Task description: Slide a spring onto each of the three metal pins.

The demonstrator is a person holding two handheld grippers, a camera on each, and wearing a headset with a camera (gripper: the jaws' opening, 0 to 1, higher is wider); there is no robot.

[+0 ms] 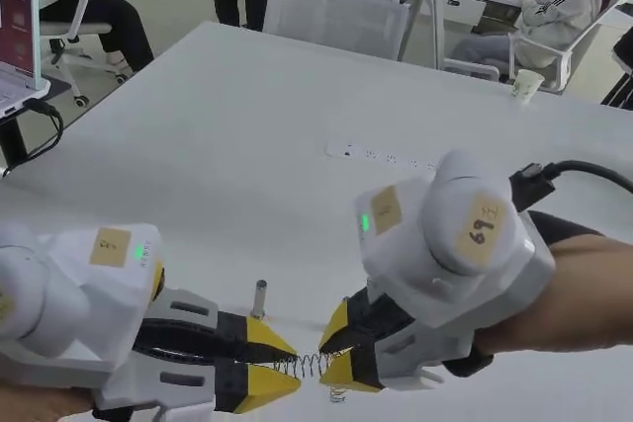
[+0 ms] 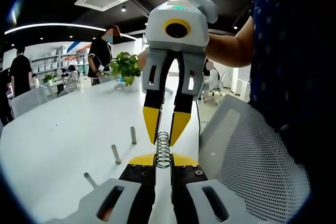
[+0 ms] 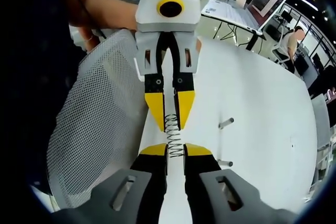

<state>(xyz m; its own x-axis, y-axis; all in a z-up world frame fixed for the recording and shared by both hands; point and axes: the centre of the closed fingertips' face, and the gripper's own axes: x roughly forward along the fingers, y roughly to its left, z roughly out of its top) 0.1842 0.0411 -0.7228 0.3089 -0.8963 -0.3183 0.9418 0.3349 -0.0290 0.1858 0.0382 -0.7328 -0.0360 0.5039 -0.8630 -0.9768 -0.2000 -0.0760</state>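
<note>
While each pair pinches one end of it, the spring (image 1: 308, 365) hangs nearly level between the left tongs (image 1: 280, 368) and the right tongs (image 1: 333, 353), tip facing tip. The double hold looks like a handover or a re-grip. One pair probably has to let go so that an open end of the coil can be turned down over a pin.

In the left gripper view the three pins (image 2: 116, 154) stand upright in a row off to one side of the tongs, all bare, so no spring is seated yet. In the head view the nearest pin (image 1: 259, 298) rises just beyond the gap between the two pairs, a little towards the left one.

The bench (image 1: 247, 165) lies open beyond the pins. On the near side its edge runs close under the tongs, with a mesh chair back (image 2: 257, 161) just past it, so a dropped spring could roll off there.
</note>
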